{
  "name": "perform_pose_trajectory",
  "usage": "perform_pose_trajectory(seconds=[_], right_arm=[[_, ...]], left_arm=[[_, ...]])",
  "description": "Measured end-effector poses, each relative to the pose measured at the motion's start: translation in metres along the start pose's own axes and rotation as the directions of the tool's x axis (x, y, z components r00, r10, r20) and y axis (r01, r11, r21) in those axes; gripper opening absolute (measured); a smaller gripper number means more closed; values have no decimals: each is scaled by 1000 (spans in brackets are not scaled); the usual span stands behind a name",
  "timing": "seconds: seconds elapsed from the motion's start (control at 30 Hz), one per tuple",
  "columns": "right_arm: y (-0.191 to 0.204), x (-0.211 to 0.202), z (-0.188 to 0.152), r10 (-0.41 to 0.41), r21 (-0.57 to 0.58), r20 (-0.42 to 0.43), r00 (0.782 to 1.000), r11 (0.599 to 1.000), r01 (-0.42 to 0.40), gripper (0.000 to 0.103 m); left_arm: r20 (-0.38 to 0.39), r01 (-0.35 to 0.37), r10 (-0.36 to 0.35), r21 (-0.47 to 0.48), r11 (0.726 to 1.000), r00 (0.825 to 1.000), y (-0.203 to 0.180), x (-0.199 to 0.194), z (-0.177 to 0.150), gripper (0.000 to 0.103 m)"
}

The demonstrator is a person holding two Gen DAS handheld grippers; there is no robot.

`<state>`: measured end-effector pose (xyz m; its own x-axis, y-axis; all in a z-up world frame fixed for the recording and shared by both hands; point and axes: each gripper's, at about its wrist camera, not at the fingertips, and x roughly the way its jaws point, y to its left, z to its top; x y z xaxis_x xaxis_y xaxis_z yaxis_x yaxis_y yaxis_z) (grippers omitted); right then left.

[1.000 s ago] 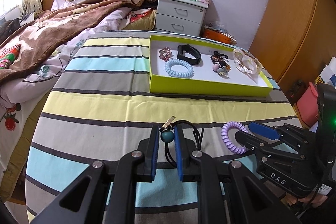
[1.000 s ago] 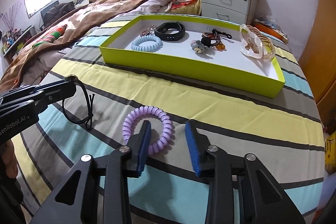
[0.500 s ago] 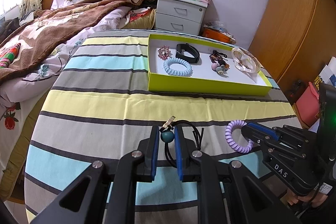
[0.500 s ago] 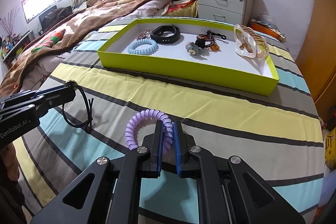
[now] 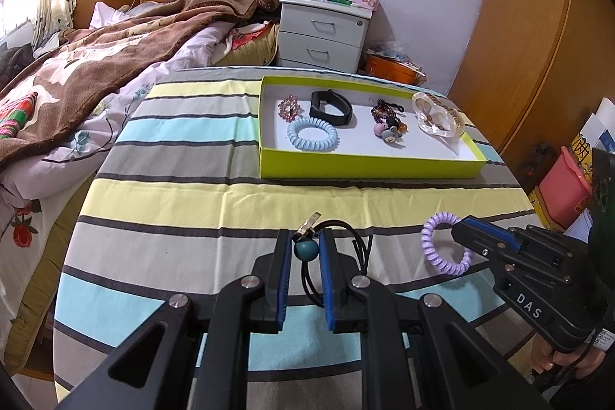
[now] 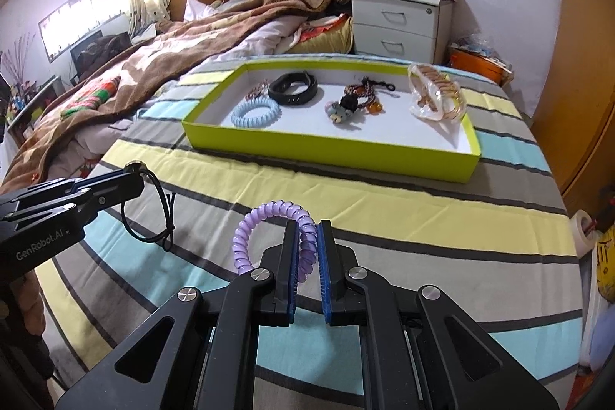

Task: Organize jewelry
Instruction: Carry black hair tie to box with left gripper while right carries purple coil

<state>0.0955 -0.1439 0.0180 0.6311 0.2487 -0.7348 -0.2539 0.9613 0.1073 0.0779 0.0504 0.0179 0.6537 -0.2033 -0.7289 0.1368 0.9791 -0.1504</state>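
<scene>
My left gripper is shut on the teal bead of a black cord necklace, whose loop hangs down behind the fingers; from the right wrist view the same gripper and cord show at the left. A purple spiral hair tie is pinched in my right gripper and lifted off the striped cloth; the left wrist view shows that tie at the right gripper's tip. Farther back lies the lime-green tray with a blue spiral tie, a black band and other pieces.
A striped cloth covers the round table. Behind it are a bed with a brown blanket, a white nightstand and wooden wardrobe doors. In the tray also lie a pink brooch, a charm bundle and a clear bangle.
My right gripper has closed on the purple hair tie and raised it off the cloth. The left gripper has kept still, holding the bead.
</scene>
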Motion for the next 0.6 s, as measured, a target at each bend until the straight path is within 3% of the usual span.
perform_pose_trajectory(seconds=[0.6], right_arm=[[-29, -28, 42, -41, 50, 101, 994, 998, 36, 10]], left_arm=[[62, 17, -19, 44, 999, 998, -22, -6, 54, 15]])
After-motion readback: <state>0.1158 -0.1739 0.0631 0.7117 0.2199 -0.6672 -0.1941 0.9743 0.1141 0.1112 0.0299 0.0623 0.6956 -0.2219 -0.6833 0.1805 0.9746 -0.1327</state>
